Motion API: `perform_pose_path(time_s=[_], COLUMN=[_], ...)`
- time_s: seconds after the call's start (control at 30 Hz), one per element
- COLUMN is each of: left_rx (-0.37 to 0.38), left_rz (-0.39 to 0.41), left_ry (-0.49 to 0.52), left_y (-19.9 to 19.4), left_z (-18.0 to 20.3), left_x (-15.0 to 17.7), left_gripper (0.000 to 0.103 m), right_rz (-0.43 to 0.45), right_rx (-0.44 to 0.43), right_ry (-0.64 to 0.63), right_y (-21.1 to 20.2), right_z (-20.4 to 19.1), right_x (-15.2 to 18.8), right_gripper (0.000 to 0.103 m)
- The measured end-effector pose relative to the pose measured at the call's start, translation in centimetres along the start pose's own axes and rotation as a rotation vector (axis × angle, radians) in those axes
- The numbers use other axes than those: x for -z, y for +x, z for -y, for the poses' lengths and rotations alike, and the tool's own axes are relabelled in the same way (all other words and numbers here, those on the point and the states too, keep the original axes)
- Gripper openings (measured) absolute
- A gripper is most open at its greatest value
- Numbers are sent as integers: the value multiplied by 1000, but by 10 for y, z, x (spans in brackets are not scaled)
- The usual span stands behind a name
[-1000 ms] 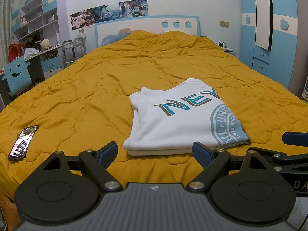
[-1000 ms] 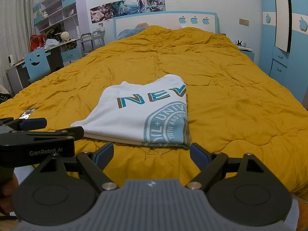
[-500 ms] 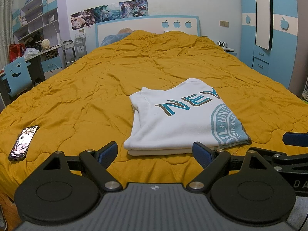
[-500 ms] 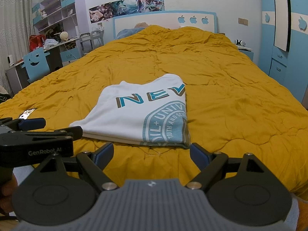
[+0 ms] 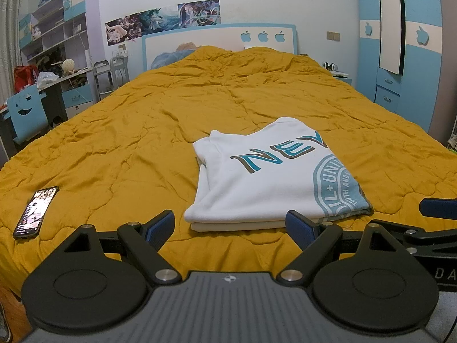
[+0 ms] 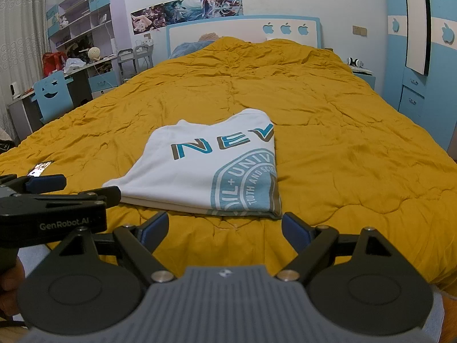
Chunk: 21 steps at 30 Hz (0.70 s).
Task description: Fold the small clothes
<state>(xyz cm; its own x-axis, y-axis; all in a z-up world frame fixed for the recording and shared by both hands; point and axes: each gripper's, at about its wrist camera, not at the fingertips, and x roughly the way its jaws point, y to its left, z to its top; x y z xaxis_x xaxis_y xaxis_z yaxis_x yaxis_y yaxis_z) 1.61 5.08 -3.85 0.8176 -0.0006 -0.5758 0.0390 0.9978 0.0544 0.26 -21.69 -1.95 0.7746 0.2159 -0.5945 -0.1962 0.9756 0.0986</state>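
Observation:
A white T-shirt point(image 5: 265, 180) with teal lettering and a round teal print lies folded into a flat rectangle on the mustard bedspread point(image 5: 228, 108). My left gripper point(image 5: 230, 228) stands open just short of the shirt's near edge, nothing between its blue pads. In the right wrist view the same shirt point(image 6: 211, 168) lies ahead and slightly left, and my right gripper point(image 6: 224, 230) is open and empty in front of its near edge. The left gripper's fingers point(image 6: 45, 184) show at the left edge of that view, and the right gripper's fingers point(image 5: 437, 208) at the right edge of the left wrist view.
A phone point(image 5: 35, 211) lies on the bedspread at the near left. A blue chair point(image 5: 25, 111) and a cluttered desk with shelves stand left of the bed. A blue wardrobe point(image 5: 411, 65) lines the right wall, with a nightstand holding headphones point(image 5: 331, 66) beside it.

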Motion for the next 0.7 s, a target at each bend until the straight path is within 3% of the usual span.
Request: perform_pose_path(time_s=[0.7], left_rx=[-4], left_rz=[2], left_ry=[0], left_y=[-1], left_z=[-1], left_x=[-1], left_gripper=[102], right_rz=[-1], right_rx=[-1], right_ry=[1], right_y=[0], right_z=[1], right_x=[0], right_gripper=[82])
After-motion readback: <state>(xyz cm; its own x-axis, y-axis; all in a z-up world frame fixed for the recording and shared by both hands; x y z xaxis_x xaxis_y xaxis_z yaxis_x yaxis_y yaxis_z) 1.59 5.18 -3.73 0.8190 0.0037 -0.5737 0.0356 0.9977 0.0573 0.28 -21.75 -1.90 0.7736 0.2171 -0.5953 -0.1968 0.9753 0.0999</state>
